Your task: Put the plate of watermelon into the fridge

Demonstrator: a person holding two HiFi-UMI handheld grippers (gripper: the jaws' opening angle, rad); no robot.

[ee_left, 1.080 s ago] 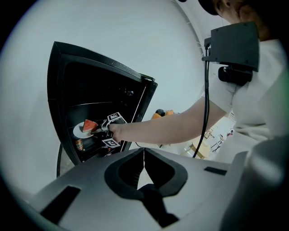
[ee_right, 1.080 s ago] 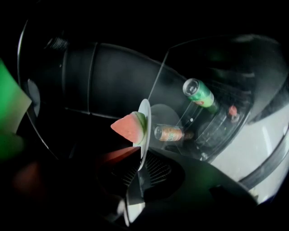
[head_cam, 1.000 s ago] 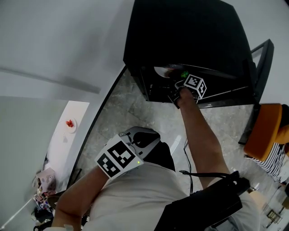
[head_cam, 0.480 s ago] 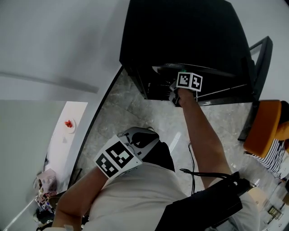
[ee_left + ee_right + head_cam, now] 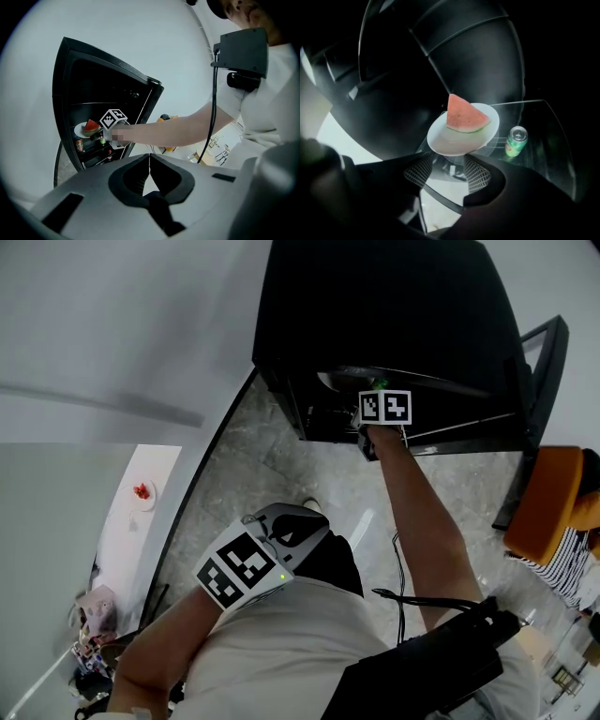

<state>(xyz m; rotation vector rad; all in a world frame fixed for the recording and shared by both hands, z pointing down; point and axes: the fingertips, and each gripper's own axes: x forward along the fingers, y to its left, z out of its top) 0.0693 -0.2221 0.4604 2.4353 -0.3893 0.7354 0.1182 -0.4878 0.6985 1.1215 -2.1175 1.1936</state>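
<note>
On the fridge shelf (image 5: 536, 119), the watermelon plate (image 5: 454, 140) sits just beyond the right claw (image 5: 447, 164), its wide empty jaws closing.

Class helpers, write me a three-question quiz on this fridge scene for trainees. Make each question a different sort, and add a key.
1. True or false: the plate with one watermelon wedge is inside the fridge.
2. What stands beside the plate on the glass shelf? A. a green can B. a milk carton C. a bowl
3. Fill in: the left tongs have their jaws ___, with nothing between them.
Key: 1 true; 2 A; 3 shut.
</note>
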